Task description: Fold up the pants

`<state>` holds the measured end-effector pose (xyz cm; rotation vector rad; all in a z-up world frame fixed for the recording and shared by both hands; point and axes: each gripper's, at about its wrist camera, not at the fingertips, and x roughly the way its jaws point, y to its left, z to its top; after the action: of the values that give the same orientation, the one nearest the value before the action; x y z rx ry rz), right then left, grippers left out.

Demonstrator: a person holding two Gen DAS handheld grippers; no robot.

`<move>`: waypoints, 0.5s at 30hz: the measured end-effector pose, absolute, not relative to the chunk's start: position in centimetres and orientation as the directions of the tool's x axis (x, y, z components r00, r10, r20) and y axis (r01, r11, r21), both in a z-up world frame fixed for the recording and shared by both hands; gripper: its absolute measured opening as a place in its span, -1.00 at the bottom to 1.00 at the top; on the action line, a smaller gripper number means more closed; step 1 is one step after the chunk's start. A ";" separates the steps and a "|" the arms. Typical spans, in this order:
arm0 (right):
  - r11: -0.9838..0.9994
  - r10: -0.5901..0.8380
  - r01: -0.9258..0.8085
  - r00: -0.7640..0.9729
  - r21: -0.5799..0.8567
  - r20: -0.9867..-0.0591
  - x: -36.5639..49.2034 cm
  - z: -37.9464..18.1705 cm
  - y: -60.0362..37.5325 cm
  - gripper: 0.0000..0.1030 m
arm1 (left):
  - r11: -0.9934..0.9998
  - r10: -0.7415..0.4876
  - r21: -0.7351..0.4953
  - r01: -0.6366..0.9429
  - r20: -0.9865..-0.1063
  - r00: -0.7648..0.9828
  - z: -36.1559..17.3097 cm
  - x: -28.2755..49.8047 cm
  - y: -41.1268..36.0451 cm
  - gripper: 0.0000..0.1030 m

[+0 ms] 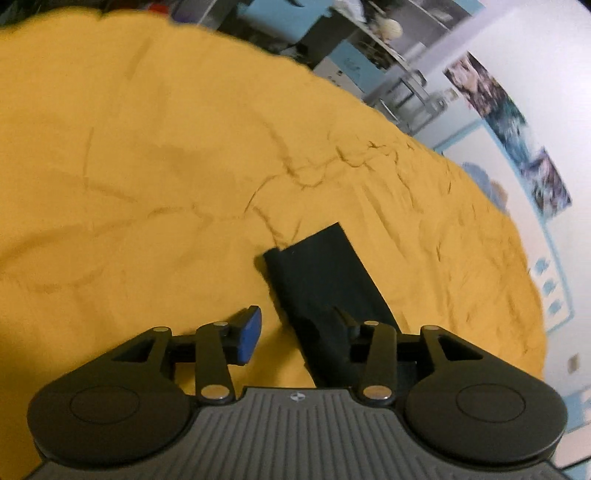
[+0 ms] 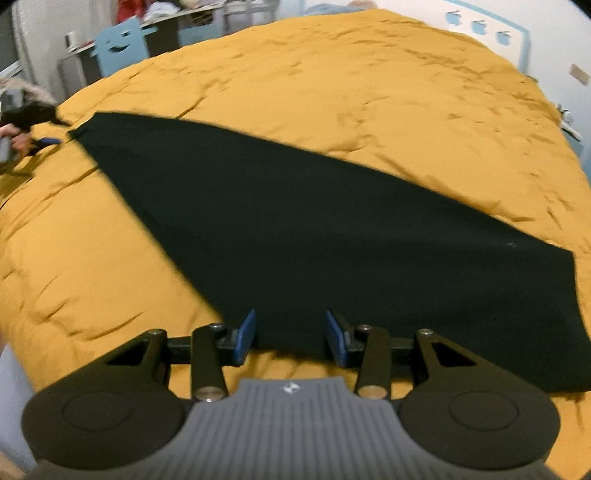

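Dark pants (image 2: 314, 236) lie spread flat on a wrinkled mustard-yellow bedspread (image 2: 332, 81), narrowing toward its far left edge. The right gripper (image 2: 290, 336) hovers over the pants' near edge, blue pads apart, nothing pinched. The left gripper (image 1: 295, 332) sits above the narrow leg end (image 1: 325, 280) — jaws parted, fabric beneath but not clamped. Beyond the bedspread stand a blue chair with a smiling face cutout (image 2: 118, 44) and a pale wall with blue apple decals (image 2: 476, 26). No readable writing shows.

Dim, warm indoor light; both fisheye views bend at the edges, smeared by motion blur.
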<state>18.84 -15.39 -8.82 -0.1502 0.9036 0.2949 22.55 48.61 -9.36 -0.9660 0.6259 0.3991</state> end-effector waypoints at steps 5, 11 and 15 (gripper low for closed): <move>0.921 0.203 -0.388 0.561 -0.039 -0.803 18.4 -9.3 -13.3 -0.28 | 0.458 0.064 -0.668 -0.587 -0.633 0.771 -11.1 22.8 48.9 -0.02; 0.905 0.155 -0.412 0.548 -0.104 -0.822 18.8 -10.6 -13.1 -0.64 | 0.477 0.112 -0.632 -0.611 -0.646 0.755 -11.7 24.3 48.1 -0.25; 0.932 0.225 -0.362 0.542 0.017 -0.810 19.2 -9.8 -15.2 -0.64 | 0.469 0.145 -0.593 -0.655 -0.680 0.719 -12.2 25.0 48.2 -0.66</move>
<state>19.24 -15.24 -9.84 -0.1591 0.9357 0.3501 24.97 48.24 -12.24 -0.9666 0.6025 0.5287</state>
